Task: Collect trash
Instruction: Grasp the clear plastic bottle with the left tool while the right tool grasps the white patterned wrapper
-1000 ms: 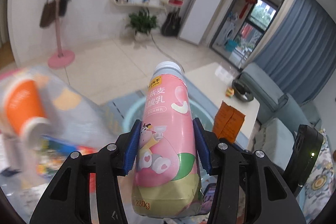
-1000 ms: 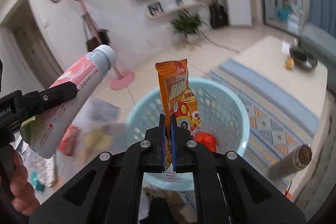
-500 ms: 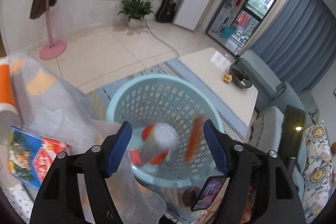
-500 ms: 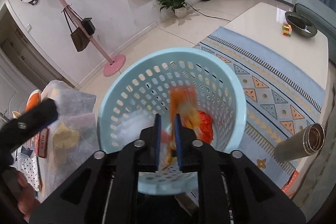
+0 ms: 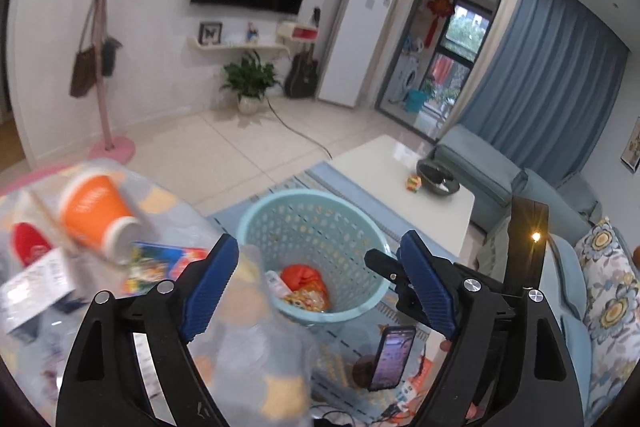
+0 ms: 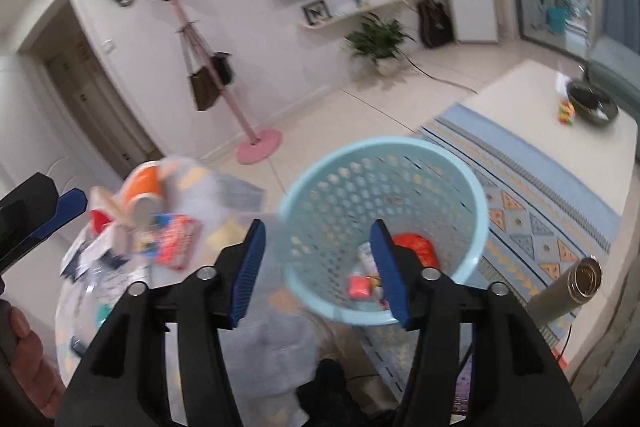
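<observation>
Living room floor, basket parked beside the cluttered surface so trash drops straight in. Both tongs, left and right, are spread, empty. Cup waits at 10 o'clock; wrappers sit inside the basket.

No text, brand, number or sign is legible in either view. The orange cup carries pale lettering on its side, and the white paper slip beside it bears faint print, but motion blur leaves both unreadable. The colourful snack packet next to the cup, the wrappers inside the light blue basket and the lit screen of the phone also show printing or graphics too small or smeared to make out.
</observation>
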